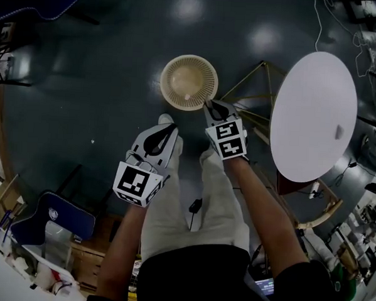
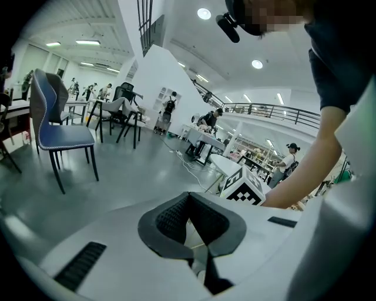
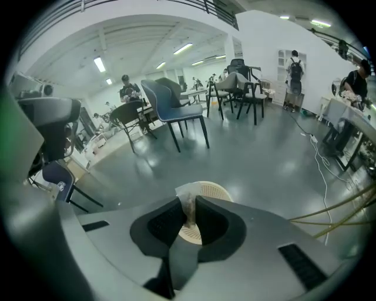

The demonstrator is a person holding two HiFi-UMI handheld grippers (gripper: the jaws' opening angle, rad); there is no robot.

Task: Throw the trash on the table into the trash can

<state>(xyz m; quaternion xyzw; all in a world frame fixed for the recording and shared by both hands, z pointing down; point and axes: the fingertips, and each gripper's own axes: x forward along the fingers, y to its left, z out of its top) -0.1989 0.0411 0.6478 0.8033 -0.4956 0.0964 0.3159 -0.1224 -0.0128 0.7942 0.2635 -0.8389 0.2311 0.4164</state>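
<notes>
The trash can, a cream ribbed basket, stands on the dark floor just ahead of my feet. My right gripper hangs at its near right rim, shut on a crumpled scrap of pale paper. In the right gripper view the trash can lies right beyond the jaws. My left gripper is lower and to the left, short of the can, and its fingertips meet with nothing between them. On the round white table at the right lies one small pale scrap.
Thin gold table legs splay over the floor between the can and the table. A blue chair stands at my lower left, another blue chair farther off. Cables run along the floor at the right, and people work at distant desks.
</notes>
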